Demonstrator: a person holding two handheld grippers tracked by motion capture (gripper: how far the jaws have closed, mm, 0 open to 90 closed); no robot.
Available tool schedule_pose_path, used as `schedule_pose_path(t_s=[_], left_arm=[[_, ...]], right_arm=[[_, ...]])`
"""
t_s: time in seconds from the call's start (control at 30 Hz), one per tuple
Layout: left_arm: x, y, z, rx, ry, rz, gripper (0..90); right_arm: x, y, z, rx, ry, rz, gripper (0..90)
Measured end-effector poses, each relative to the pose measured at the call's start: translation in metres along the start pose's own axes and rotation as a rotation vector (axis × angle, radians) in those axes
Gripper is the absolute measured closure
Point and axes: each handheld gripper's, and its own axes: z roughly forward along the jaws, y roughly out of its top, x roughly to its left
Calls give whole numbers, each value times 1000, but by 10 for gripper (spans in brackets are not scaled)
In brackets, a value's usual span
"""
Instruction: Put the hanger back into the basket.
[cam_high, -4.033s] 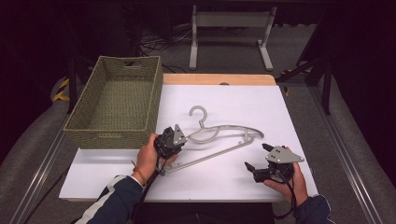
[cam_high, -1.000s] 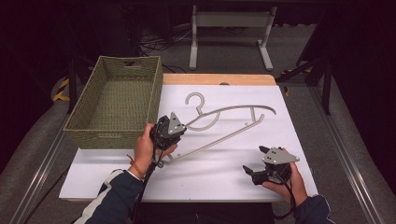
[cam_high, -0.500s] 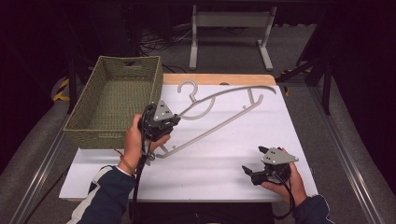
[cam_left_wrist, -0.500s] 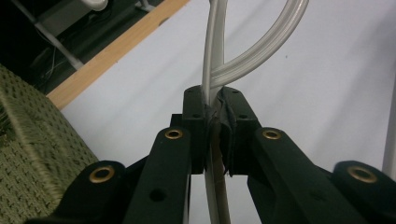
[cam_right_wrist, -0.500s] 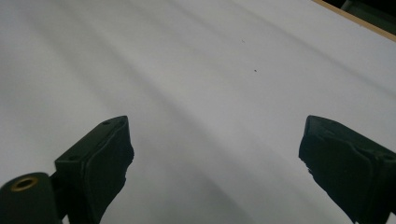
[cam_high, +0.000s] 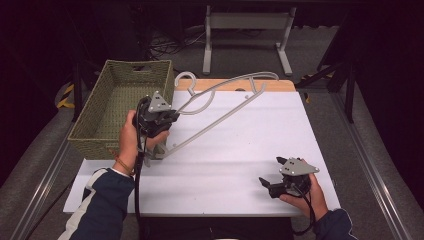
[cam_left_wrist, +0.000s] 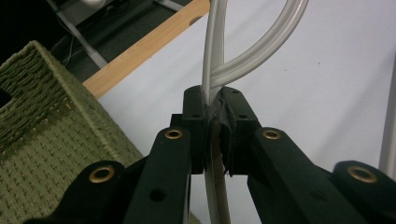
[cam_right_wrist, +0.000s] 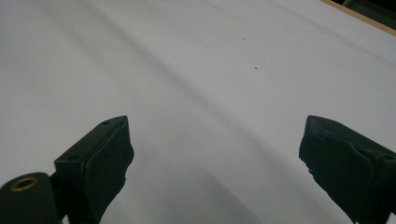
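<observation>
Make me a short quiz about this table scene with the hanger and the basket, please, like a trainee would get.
1. True or false: the right gripper is clamped on the hanger.
2. Which gripper holds the hanger? A) left B) right C) neither
3. Fill in: the woven basket sits at the table's ____ side in the high view.

Key: 1 false, its jaws stand open over the white table. 2 A, the left gripper pinches the hanger's rod. 3 left.

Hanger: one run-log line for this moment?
left gripper: shut on hanger, lifted beside basket | right gripper: open, empty, over table
</observation>
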Motion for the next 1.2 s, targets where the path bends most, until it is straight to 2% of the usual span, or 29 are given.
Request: schedule_pose_path(t_s=[0.2,0.3,0.37,0.4,0.5,0.53,0.57,0.63,0.67,0.73,0.77,0.8,0.87,0.9,1.0,1.13,1.17,1.2], left_arm=[[25,-2,-2,31,41,-23,818],[43,-4,-4,39,65,-46,817],[53,-6,-7,28,64,-71,817],[53,-6,-7,28,64,-71,817],[72,-8,-14,26,103,-84,818],[72,-8,-14,26,103,-84,817],[78,-10,-15,22,127,-79,817],[90,-14,-15,13,130,-105,817],[99,-17,-13,10,154,-102,818],[109,-20,-12,17,153,-118,817],[115,-21,-10,13,165,-107,817],[115,-21,-10,13,165,-107,817],[125,-24,-7,3,151,-112,817],[128,-24,-6,-1,160,-115,817],[139,-23,-2,35,171,-115,817],[152,-29,5,77,223,-111,817],[152,-29,5,77,223,-111,817],[156,-33,7,88,220,-130,817]], right_arm=[[0,0,1,5,3,-1,94],[1,-1,1,8,4,-3,94],[1,-1,2,9,7,-1,94],[1,-1,2,11,5,-2,94],[1,-1,3,13,5,-6,94],[1,-1,3,14,5,-5,94],[1,-1,3,16,7,-5,94],[2,-1,4,17,7,-5,94],[2,-1,4,17,7,-3,94],[2,-2,5,21,6,-3,95],[2,-2,5,22,7,-2,95],[2,-2,5,22,7,-2,95],[3,-2,7,27,5,-1,95],[2,-2,7,28,7,2,95],[2,-3,9,34,8,9,94],[2,-5,12,46,13,12,95],[2,-5,12,46,13,12,95],[2,-6,12,48,15,12,95]])
